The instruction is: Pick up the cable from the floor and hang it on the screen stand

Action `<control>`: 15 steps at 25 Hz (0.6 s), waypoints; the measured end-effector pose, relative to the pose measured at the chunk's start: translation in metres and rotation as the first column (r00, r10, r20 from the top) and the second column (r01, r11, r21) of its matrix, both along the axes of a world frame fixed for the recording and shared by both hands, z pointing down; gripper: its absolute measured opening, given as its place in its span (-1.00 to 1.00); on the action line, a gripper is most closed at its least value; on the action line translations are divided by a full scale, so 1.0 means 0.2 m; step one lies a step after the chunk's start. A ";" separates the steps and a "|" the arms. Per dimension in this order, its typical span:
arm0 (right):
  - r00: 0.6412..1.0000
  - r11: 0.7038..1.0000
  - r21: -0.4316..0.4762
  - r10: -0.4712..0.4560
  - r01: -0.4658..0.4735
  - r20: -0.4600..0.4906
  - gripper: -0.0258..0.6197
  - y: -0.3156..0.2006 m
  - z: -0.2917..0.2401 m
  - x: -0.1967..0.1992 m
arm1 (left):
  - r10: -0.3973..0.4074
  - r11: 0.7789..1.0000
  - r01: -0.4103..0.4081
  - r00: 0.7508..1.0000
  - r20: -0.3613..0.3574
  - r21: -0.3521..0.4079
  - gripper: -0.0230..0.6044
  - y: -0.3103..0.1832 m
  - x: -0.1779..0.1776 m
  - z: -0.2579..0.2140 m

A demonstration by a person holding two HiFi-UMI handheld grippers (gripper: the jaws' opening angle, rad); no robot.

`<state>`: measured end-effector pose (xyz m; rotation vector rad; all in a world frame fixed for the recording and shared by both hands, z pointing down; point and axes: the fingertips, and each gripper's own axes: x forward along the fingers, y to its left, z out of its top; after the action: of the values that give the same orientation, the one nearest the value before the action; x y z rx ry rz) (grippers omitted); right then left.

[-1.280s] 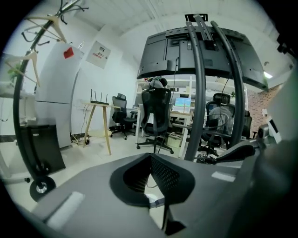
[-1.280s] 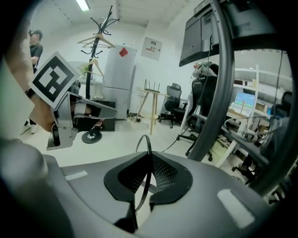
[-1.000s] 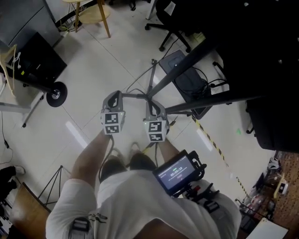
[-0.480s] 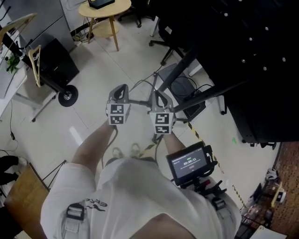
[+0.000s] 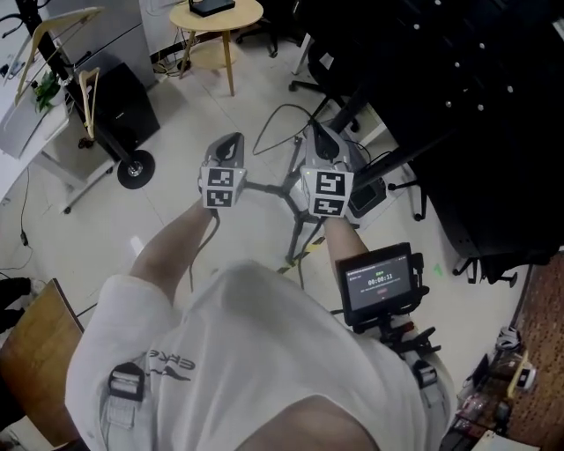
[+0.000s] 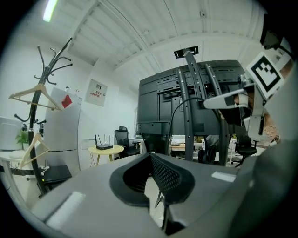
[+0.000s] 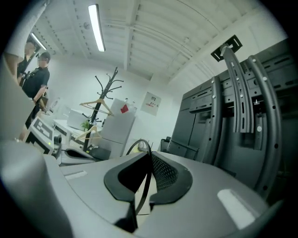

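My right gripper [image 7: 150,155] is shut on a thin black cable [image 7: 144,179] that runs up between its jaws and loops just past the tips. In the head view this gripper [image 5: 320,136] is held up close to the black screen stand [image 5: 352,110], and the cable [image 5: 275,114] arcs away to its left. My left gripper [image 5: 231,143] is beside it, shut [image 6: 151,155] with nothing between its jaws. From the left gripper view the stand's uprights [image 6: 188,102] rise ahead, with the cable [image 6: 173,118] curving in front of them. The stand's rails [image 7: 238,93] fill the right of the right gripper view.
The stand's floor legs [image 5: 284,189] spread below the grippers. A round yellow table [image 5: 216,16] with a router is farther off, beside a coat rack with wooden hangers [image 5: 84,88] and a black box on a wheeled cart [image 5: 123,114]. A person [image 7: 35,79] stands at the left.
Both grippers have risen from near the floor and moved closer to the stand. The right one has carried the cable up with it, and the person has straightened up.
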<state>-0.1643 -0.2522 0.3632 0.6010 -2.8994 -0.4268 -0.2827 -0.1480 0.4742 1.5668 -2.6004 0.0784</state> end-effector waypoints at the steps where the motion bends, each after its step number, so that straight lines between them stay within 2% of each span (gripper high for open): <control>1: 1.000 1.000 0.003 -0.002 0.002 0.017 -0.81 0.01 -0.05 0.00 | -0.001 1.000 0.001 1.000 0.005 0.002 -0.92 0.01 0.00 -0.01; 11: 0.991 0.998 0.064 0.001 -0.009 0.132 -0.81 0.00 -0.46 0.06 | 0.046 0.999 -0.046 0.999 0.020 -0.014 -0.92 -0.05 0.05 0.03; 15: 0.984 0.996 0.084 -0.005 -0.010 0.176 -0.81 0.01 -0.66 0.17 | 0.099 0.994 -0.098 0.995 0.025 -0.053 -0.91 -0.13 0.18 0.05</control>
<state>-0.1298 -0.2499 0.2317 0.6875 -3.0605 -0.5240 -0.2473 -0.1737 0.4851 1.6870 -2.5186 0.1755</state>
